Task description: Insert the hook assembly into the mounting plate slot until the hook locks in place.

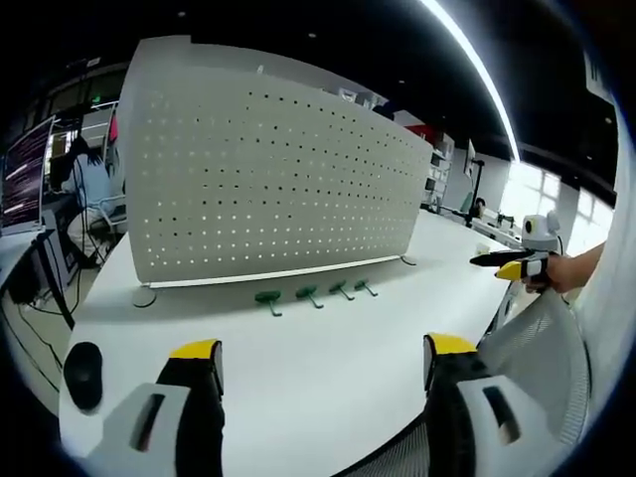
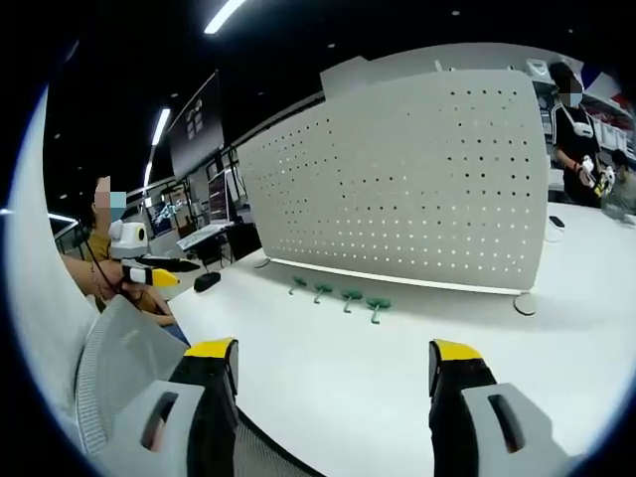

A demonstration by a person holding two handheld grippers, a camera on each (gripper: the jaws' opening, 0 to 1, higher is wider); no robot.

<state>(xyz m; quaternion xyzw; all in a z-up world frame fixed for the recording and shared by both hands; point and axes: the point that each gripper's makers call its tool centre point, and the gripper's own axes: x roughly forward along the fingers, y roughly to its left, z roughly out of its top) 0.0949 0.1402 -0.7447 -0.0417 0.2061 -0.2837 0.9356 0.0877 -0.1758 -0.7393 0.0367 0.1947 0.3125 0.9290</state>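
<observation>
Four green hooks (image 1: 310, 295) lie in a row on the white desk (image 1: 328, 378), just in front of the big board full of holes (image 1: 268, 179). Nothing is picked up yet, so the job looks like it is at its very start. The left gripper (image 1: 323, 363) has its jaws wide apart and holds nothing. The right gripper (image 2: 333, 363) is the same. Next, I think one gripper must reach forward and close on one hook.

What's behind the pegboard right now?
Past the pegboard's edges, desks, monitors and people show. The panel hides whatever lies directly behind it. Four green hooks lie on the white table in front.
</observation>
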